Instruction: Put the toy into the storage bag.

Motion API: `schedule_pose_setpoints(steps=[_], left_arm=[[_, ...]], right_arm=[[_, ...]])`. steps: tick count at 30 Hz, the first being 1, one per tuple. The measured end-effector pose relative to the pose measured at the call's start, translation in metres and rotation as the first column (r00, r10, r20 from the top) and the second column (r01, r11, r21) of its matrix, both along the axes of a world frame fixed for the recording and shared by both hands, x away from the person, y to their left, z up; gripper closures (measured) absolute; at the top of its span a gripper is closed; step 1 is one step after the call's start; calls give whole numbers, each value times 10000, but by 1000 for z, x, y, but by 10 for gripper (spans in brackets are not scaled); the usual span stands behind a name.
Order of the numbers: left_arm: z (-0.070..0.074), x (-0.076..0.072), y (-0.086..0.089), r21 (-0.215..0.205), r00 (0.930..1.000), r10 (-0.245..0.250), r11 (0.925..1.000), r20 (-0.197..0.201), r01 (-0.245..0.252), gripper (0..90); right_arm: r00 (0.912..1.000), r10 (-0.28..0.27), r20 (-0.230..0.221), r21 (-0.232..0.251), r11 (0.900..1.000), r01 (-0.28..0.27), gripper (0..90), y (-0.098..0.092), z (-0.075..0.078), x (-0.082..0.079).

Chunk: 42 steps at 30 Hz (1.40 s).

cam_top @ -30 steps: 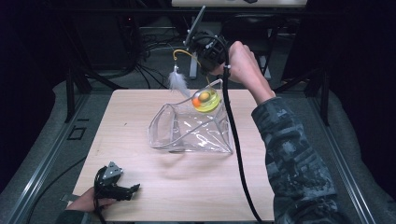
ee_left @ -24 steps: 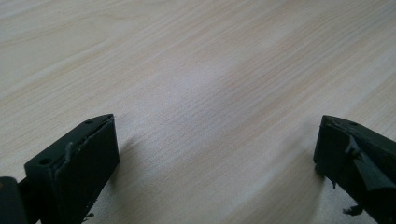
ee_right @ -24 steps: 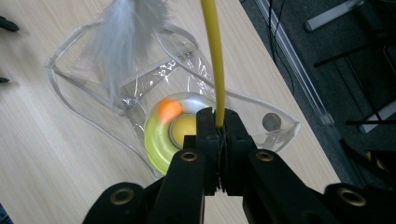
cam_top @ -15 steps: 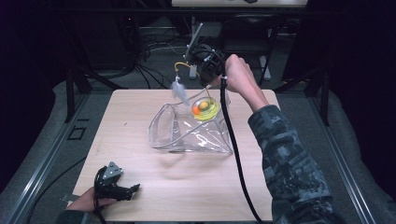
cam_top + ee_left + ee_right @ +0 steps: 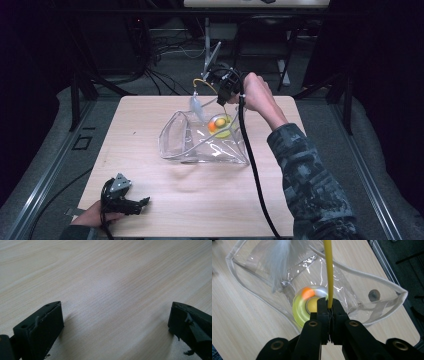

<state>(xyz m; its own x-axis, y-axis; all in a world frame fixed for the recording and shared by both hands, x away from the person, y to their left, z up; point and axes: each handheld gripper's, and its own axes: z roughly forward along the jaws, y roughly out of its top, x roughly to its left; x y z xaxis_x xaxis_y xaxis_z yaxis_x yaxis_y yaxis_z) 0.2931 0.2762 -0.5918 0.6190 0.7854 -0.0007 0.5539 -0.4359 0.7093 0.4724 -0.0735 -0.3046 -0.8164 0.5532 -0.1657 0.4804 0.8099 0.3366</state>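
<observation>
Right gripper (image 5: 329, 311), jaws clamped on thin yellow wand (image 5: 328, 270); feather (image 5: 278, 262) beyond it over clear bag (image 5: 200, 145). Light, whippy, I judge; I grip low. Left gripper (image 5: 115, 325) idle, jaws apart.

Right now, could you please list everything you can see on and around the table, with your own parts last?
Table: one, light wood, centre of the high view.
Clear plastic bag: one, transparent with white edging, lying mid-table, mouth open toward the far side.
Ring toy: one, yellow with an orange patch and a pale ball in its middle, showing through the bag.
Yellow rod: one, thin, clamped in the right claw, a white feather tuft at its far end above the bag.
Left claw: black, open, resting at the near left edge, nothing between its jaws.
Right claw: black, shut on the yellow rod, at the far edge.
</observation>
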Motion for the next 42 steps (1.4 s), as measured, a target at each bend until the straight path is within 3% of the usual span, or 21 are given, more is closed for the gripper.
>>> schedule_pose_setpoints(steps=[17, 31, 42], left_arm=[[0, 0, 0, 9, 10000, -10, 10000, 4, 10, 0], [0, 0, 0, 10, 10000, -8, 10000, 3, 8, 0], [0, 0, 0, 15, 10000, -15, 10000, 5, 15, 0]], right_arm=[[9987, -193, -480, -57, 9998, 191, 878, -12, -33, -1], [9945, -589, -861, -752, 9958, 525, 878, -13, -64, 5], [9894, -792, -1216, -1222, 9904, 642, 877, -9, -78, 10]])
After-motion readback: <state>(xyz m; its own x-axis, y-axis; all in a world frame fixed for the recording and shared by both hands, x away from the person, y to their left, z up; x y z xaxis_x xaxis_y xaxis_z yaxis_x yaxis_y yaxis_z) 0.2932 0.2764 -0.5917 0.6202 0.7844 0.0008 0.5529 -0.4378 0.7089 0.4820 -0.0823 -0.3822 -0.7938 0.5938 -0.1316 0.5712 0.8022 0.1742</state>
